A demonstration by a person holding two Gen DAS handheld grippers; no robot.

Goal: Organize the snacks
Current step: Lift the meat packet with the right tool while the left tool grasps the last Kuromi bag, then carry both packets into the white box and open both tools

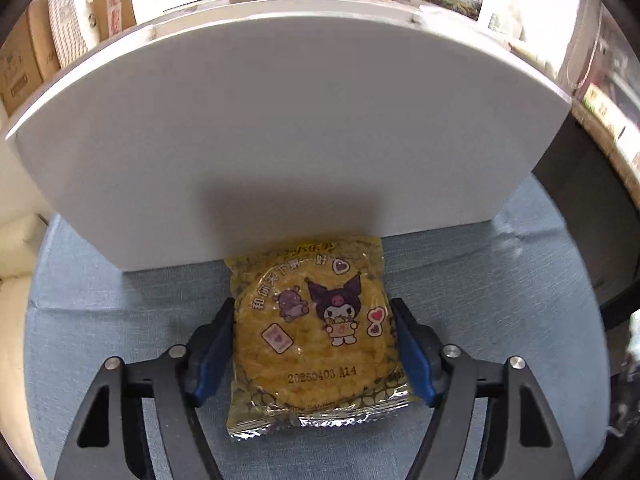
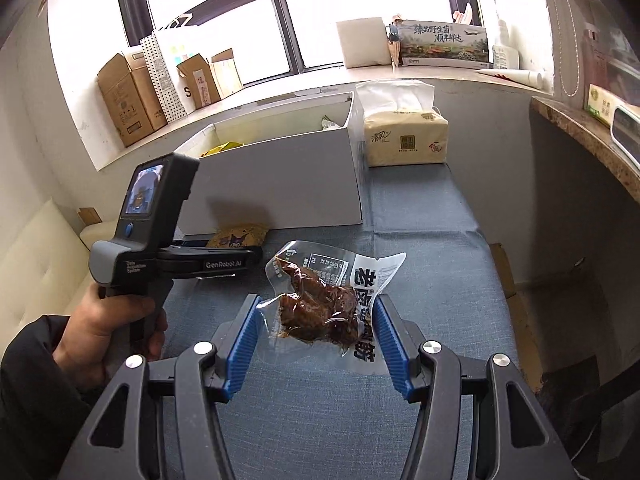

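The yellow cookie packet (image 1: 316, 332) lay lengthwise between the left gripper (image 1: 312, 344)'s pads, which pressed its sides, against the white box (image 1: 280, 140) ahead.

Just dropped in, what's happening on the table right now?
A person is sorting snacks with a gripper in each hand. The left gripper has its blue pads against both sides of a yellow cartoon-print snack packet lying on the blue cloth, right in front of the white box. The right gripper holds a clear pouch of brown food lifted above the cloth. The box already has some items inside. A pack of tissues sits beside it.
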